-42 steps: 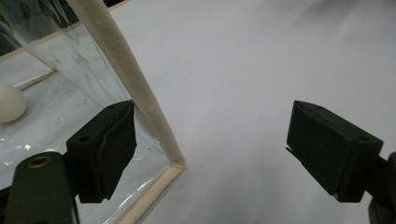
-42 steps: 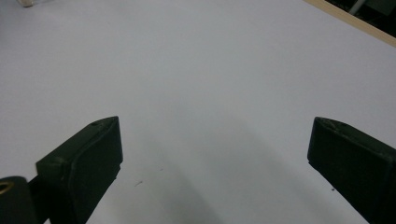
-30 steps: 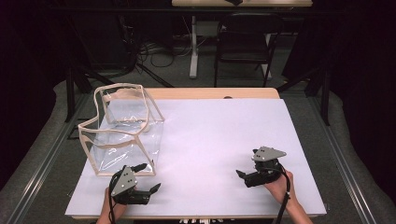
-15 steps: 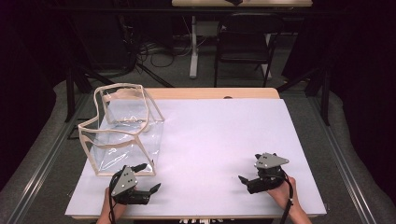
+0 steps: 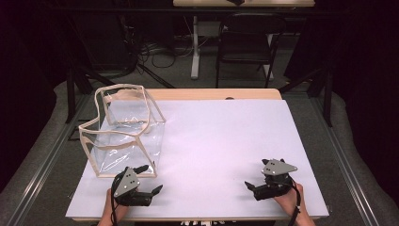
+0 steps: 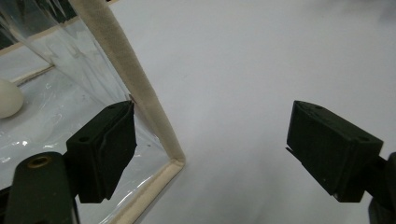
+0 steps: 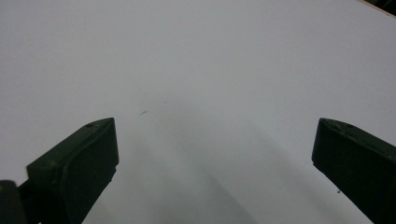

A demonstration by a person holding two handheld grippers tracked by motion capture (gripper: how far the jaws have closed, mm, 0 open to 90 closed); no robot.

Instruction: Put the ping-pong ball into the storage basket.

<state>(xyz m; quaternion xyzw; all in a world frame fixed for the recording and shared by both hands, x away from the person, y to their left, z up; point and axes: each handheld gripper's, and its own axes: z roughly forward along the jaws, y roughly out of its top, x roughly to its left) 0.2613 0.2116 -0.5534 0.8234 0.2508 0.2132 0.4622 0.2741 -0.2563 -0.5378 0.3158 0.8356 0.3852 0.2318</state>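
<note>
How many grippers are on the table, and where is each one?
2. The left gripper is at the near left, beside the near corner of the clear bag. The right gripper is at the near right, over the bare white table.

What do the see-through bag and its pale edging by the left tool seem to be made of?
The bag walls look like clear, glossy soft plastic, perhaps vinyl: the table shows through and creases catch glare. Its edging looks like matte cream fabric tape; a fine weave shows in the left gripper view. The left tool stands open beside its corner.
</note>
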